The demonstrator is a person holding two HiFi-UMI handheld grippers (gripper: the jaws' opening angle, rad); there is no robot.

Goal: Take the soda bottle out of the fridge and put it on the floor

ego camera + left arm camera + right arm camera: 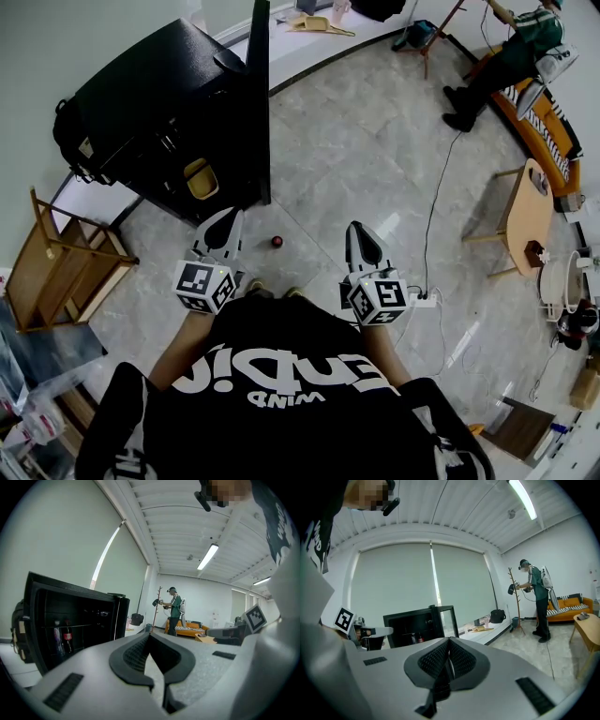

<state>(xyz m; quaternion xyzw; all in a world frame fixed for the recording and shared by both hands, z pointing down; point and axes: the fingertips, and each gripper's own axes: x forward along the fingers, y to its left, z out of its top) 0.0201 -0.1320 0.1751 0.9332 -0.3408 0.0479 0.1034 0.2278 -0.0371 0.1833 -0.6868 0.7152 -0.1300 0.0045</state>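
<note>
1. Head view: we're standing on the marble floor and looking down at the black fridge, which is sitting at the far left with its door swung wide open.
2. We're holding the left gripper out low in front of us, pointing at the fridge's open front, near it but not touching. Its jaws are pressing flat together with nothing between them.
3. The right gripper is hanging just right of the left one, well apart from the fridge. Its jaws are closed too, and empty.
4. In the left gripper view we're seeing the soda bottle, the dark one with the red label. It's standing upright on a shelf inside the fridge, just beside a second bottle to its left.
5. A small red thing is lying on the floor between the two grippers, slightly farther out. We're not able to tell what it is.
6. At the far right a person in a green top is standing by an orange sofa. A wooden table is sitting at the right, a cable is running across the floor, and a wooden rack is sitting at the near left.
</note>
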